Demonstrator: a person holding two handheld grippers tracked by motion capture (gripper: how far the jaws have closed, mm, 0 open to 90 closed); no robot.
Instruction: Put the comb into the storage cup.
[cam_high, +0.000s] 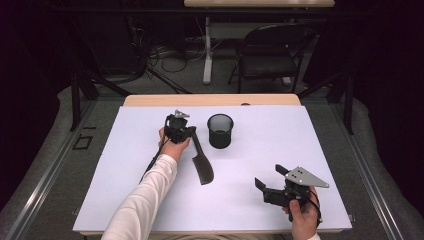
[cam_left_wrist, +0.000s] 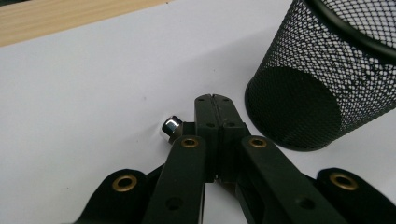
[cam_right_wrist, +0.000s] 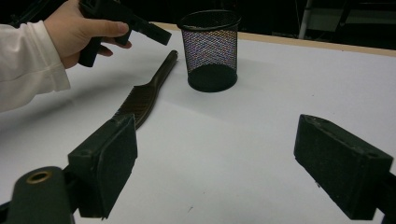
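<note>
Left fingers (cam_left_wrist: 215, 100) are pressed together at the brush (cam_high: 200, 161) handle's end; its long axis trails back toward the hand.

L tongs (cam_high: 194, 134) clamped shut, R tongs (cam_high: 267, 180) wide apart.

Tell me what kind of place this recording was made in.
Probably a lab or recording studio, not a home: a table under a plain white sheet, black curtains around it, loose cables on the carpet behind, and a folding chair by another desk.
</note>
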